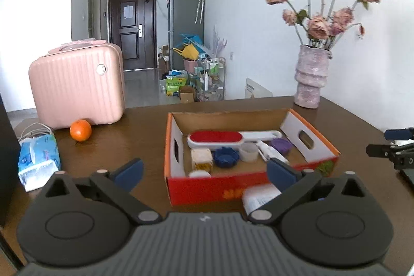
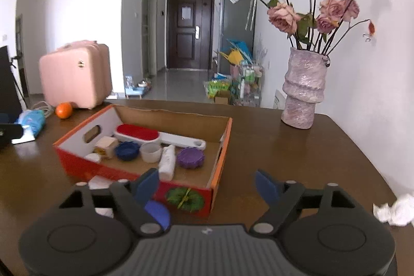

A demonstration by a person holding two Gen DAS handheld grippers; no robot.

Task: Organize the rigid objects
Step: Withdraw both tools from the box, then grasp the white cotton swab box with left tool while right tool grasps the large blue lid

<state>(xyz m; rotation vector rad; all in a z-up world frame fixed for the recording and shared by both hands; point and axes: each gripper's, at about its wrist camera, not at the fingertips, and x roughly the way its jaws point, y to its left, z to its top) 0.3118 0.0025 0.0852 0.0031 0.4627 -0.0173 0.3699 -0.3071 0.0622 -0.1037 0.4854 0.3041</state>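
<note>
A red-and-orange cardboard box (image 1: 220,189) sits mid-table. Inside it lie a red lint brush (image 1: 216,139), a blue lid (image 1: 225,157), a clear cup (image 1: 248,151), a white tube (image 1: 269,153), a purple lid (image 1: 282,145) and a pale block (image 1: 201,158). My left gripper (image 1: 205,172) hovers open before the box's near wall, nothing between its fingers. A white packet (image 1: 258,195) lies just outside that wall. In the right wrist view the box (image 2: 103,170) stands to the left, and my right gripper (image 2: 207,185) is open and empty near its corner. A blue piece (image 2: 157,214) shows under the left finger.
A pink suitcase (image 1: 77,84), an orange (image 1: 80,130) and a tissue pack (image 1: 38,159) occupy the table's left. A vase of dried roses (image 2: 302,89) stands at the back right. Crumpled white paper (image 2: 396,208) lies near the right edge.
</note>
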